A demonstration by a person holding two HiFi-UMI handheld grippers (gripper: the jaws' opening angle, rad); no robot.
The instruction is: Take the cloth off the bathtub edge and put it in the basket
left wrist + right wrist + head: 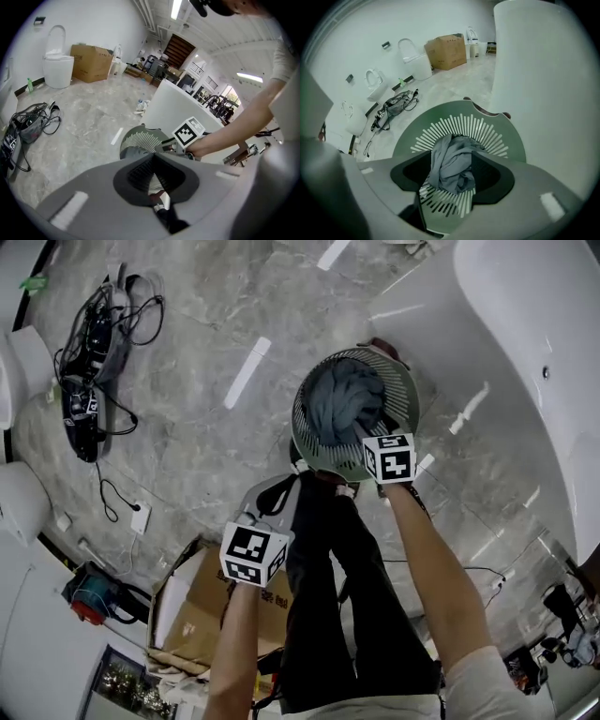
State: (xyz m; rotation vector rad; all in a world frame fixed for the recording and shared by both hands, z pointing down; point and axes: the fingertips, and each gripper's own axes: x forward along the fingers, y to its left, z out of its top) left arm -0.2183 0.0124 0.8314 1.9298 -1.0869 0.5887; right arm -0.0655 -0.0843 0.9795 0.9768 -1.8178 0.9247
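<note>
Two hand-held grippers, head view: the left hand-held gripper (274, 495) is held over the person's dark trousers, clear of the basket (309, 442); the right hand-held gripper (380, 439) hangs at the basket's near rim; the blue-grey cloth (345, 401) lies bunched inside the green slatted basket, which stands on the marble floor (187, 381) just beside the white bathtub (525, 343); a tangle of cables (94, 343) lies well apart at the left; an open cardboard box (202, 610) sits near the person's feet.

Left gripper view: the jaws meet at their tips with only a thin wedge of light behind them, nothing caught between; beyond them are the basket's rim (138, 140), the right hand-held gripper (165, 147) with its marker cube, and the tub wall (173, 105); a toilet (58, 65) stands by the far wall.

Right gripper view: the jaws stand partly apart, pads pressing on nothing; the cloth (452, 164) shows in the gap, lying below in the basket (440, 122).
</note>
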